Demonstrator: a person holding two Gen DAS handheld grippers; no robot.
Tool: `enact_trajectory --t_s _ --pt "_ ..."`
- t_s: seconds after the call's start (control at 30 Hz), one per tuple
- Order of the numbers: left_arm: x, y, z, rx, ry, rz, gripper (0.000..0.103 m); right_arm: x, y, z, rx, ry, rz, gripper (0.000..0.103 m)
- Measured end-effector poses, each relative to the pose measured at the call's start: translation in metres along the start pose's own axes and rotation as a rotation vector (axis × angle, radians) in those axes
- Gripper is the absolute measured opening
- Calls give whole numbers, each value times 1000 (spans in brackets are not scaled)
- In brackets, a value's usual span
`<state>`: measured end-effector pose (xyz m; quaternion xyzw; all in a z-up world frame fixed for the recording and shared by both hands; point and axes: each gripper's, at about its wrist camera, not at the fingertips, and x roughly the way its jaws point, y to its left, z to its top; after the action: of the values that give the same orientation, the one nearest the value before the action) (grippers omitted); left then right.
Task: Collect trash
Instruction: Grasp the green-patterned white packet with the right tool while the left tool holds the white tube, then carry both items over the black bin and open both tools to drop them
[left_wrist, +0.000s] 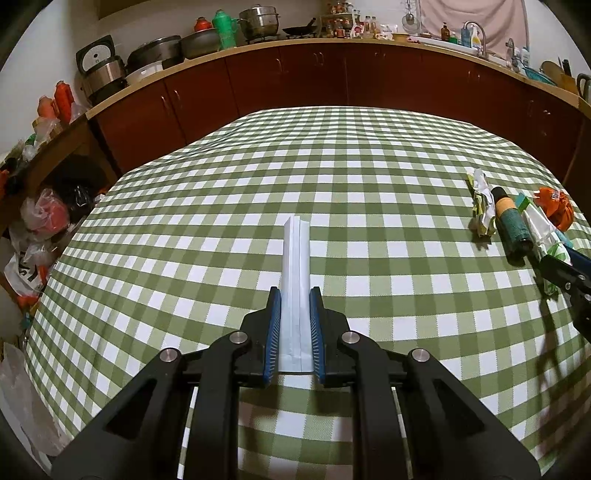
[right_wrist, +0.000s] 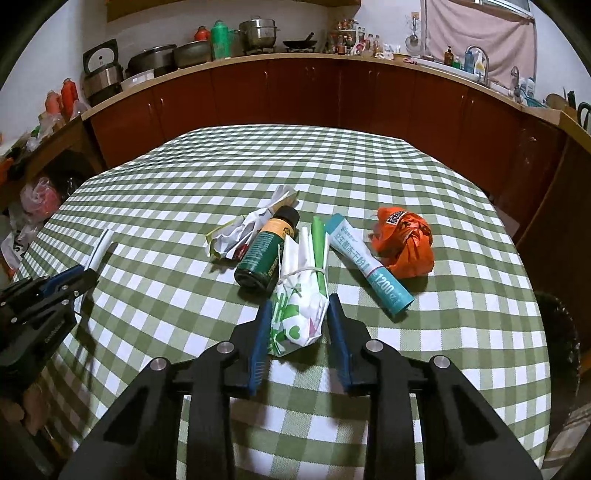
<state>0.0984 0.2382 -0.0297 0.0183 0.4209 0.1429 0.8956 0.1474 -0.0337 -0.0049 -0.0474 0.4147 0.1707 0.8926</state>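
- The left gripper (left_wrist: 294, 295) is pinching a folded white paper bag (left_wrist: 294, 266), its 2 blue pads pressed against the bag's flat sides; the bag sticks out forward past the fingertips, above the tablecloth.
- In the right wrist view the same left gripper (right_wrist: 83, 271) shows at the left edge, the white bag (right_wrist: 99, 249) jutting from its tips.
- The right gripper (right_wrist: 300, 306) straddles a white wrapper bundle with green print (right_wrist: 301, 299), tied round with a thin white string. The left pad lies against the bundle's side, while a narrow gap shows between the right pad and the bundle, so the jaws are not clamped on it.
- The bundle rests on the green-and-white checked tablecloth (right_wrist: 369, 177).
- Just beside the bundle, on its left, a dark green bottle with an orange label band (right_wrist: 264, 251) lies on its side, touching it.
- Beyond the bottle lies a crumpled white and yellow-green wrapper (right_wrist: 242, 232).
- To the bundle's right lies a teal and white tube-shaped pack (right_wrist: 369, 262), and next to that a crumpled orange plastic bag (right_wrist: 404, 242).
- All 5 pieces sit clustered near the table's middle as the right wrist view shows it.
- A dark red cabinet run (left_wrist: 295, 77) with pots on its counter stands behind the table.
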Motion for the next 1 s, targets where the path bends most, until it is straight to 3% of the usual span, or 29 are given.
enact_trajectory --t_s 0.5,1.0 --pt "-28 -47 -9 13 -20 -63 16 -39 -14 -22 -45 -108 -73 30" --pt "-73 -154 -2 126 -87 -220 16 -82 -99 -48 89 -177 -206 30"
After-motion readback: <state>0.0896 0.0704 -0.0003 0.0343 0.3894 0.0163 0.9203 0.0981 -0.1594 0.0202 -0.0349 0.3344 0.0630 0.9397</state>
